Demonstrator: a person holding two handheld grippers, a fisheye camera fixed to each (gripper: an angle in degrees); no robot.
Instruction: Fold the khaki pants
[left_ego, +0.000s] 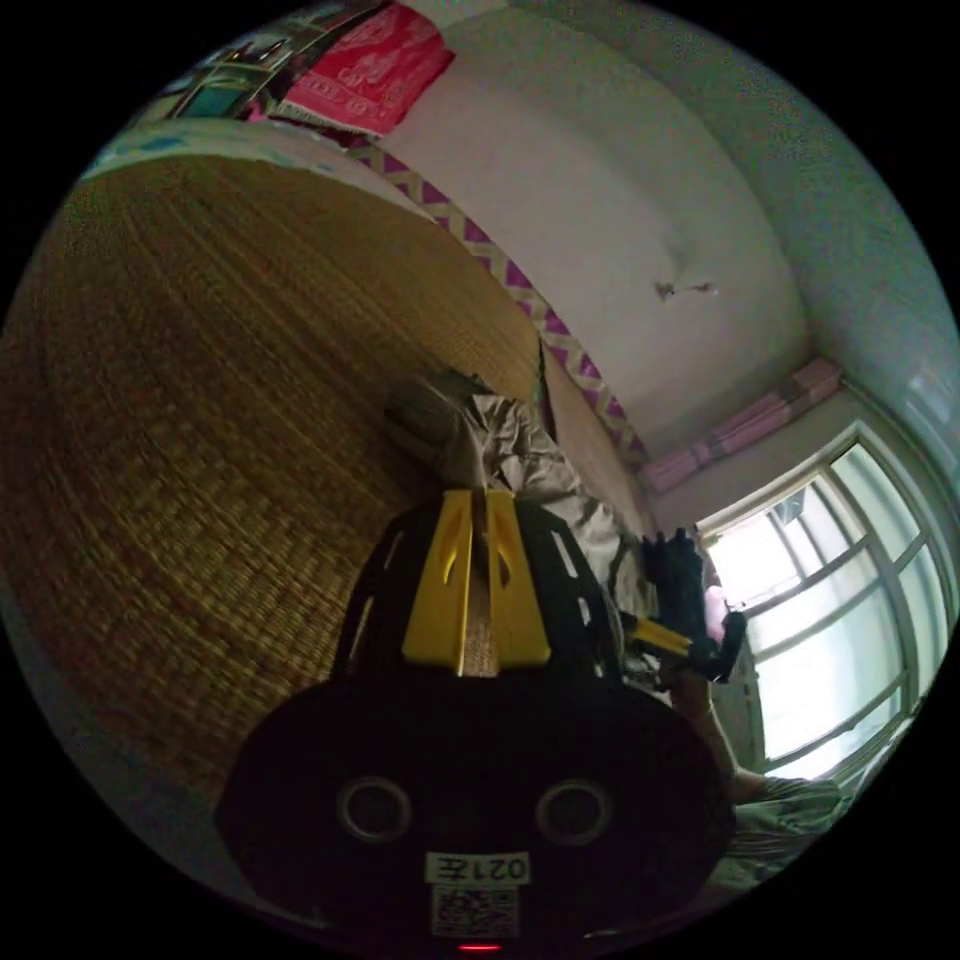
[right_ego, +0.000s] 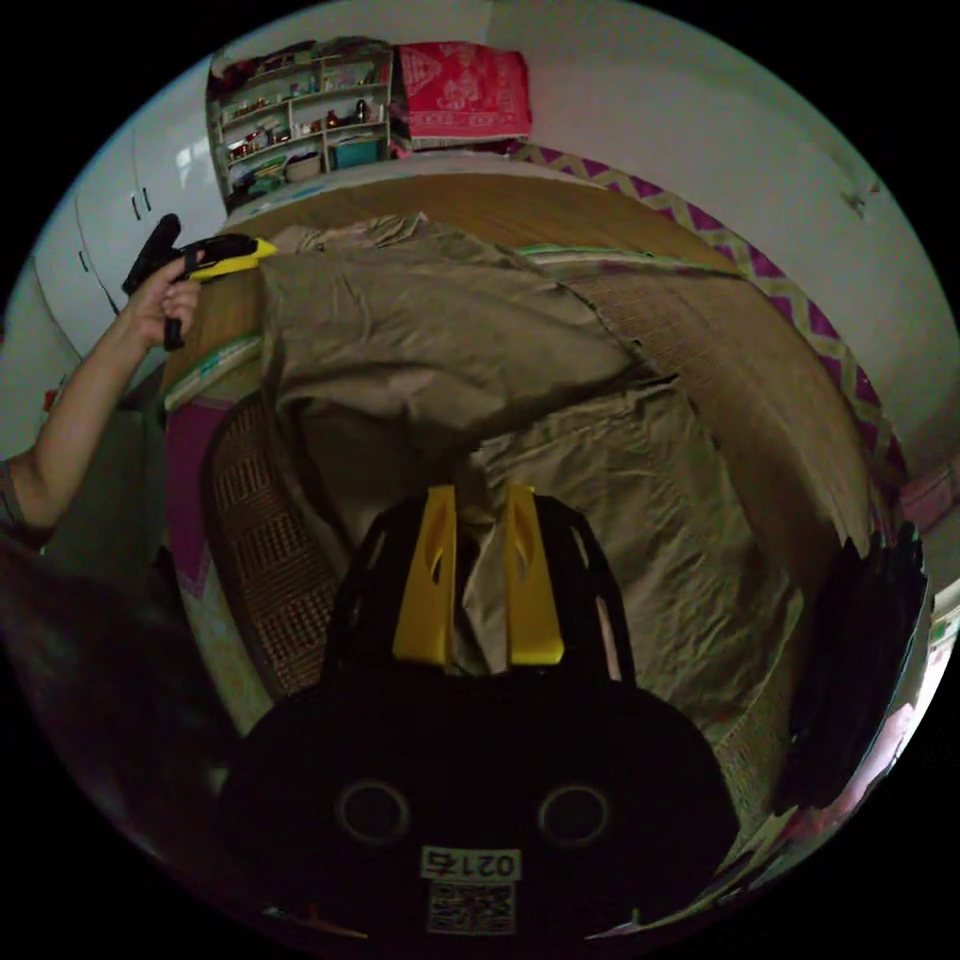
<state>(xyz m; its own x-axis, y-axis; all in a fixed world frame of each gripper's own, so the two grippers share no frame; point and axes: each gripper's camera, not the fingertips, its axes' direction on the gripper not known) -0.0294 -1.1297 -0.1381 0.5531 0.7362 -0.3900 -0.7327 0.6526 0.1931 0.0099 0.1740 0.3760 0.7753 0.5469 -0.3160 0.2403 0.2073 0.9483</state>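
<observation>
Khaki pants (right_ego: 480, 340) spread across woven mat (right_ego: 760, 380) on bed, wrinkled, one part lying over another. Right gripper (right_ego: 478, 500) jaws narrow, pinching a fold of the fabric between them. Left gripper (left_ego: 478, 500) jaws nearly closed on an edge of the cloth (left_ego: 520, 440). Left gripper also seen in right gripper view (right_ego: 225, 255), held in a hand (right_ego: 160, 300) at the far edge of the pants. Shelves (right_ego: 300, 110) and red cloth (right_ego: 465, 90) beyond the bed.

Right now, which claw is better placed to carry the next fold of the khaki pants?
Probably the right claw: it is shut on a fold of the khaki pants, with the cloth spread ahead. The left claw hangs at the far edge.
</observation>
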